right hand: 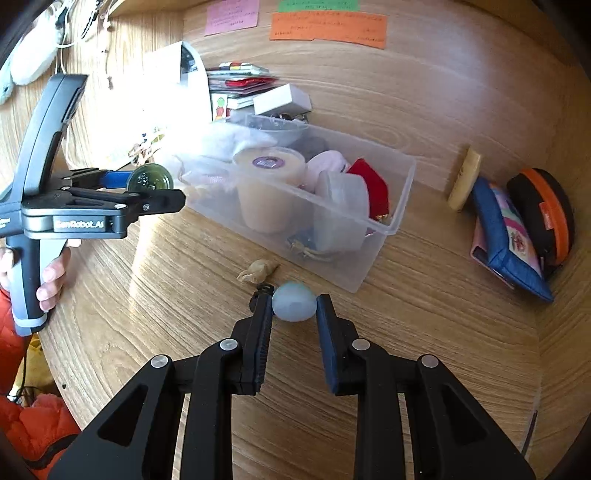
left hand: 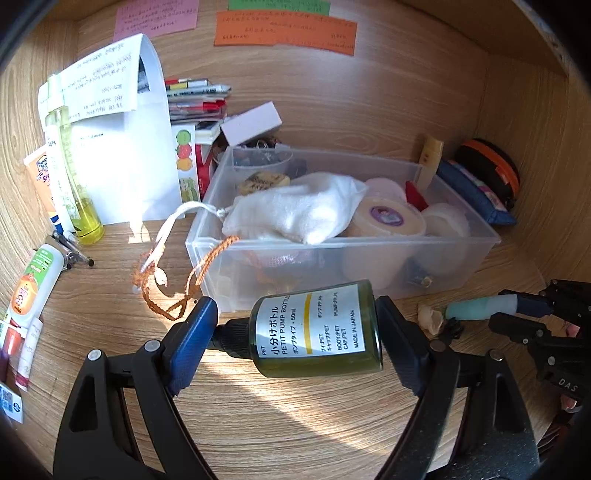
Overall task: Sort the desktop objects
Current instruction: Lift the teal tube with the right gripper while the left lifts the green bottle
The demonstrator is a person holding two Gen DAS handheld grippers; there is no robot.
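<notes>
Wood-grain desk (left hand: 295, 417) fills both views, walled at the back and right by the same wood, with pink, green and orange notes (left hand: 284, 31) stuck on the back panel.

Far left of the left gripper (left hand: 295, 332), tubes (left hand: 35, 284) and a yellow bottle (left hand: 79, 184) line the desk edge, in front of a white paper bag (left hand: 144, 162). The left gripper is clamped on a green pump bottle (left hand: 317, 328), held sideways off the desk with its cap against the left finger and its base against the right one; gripping it end to end probably keeps the round body from rolling out. Straight ahead of it sits the clear bin (left hand: 332, 247), already crowded with a white pouch (left hand: 295, 210), a cup (left hand: 384, 221) and other bits, the pouch cords trailing over its near left corner. The bottle hangs just short of the near wall, so it seems bound for the bin; free room inside is scarce, mostly on top of the pouch.

To the right, the right gripper (right hand: 294, 306) has both fingers against a pale blue tube (right hand: 294, 302), seen end-on and low over the desk. A beige scrap (right hand: 258, 274) lies just ahead and left of it, and the bin's near corner is close beyond. Right of that gripper the desk is bare as far as the blue pouch (right hand: 506, 236) and orange case (right hand: 546, 214) against the right wall.
</notes>
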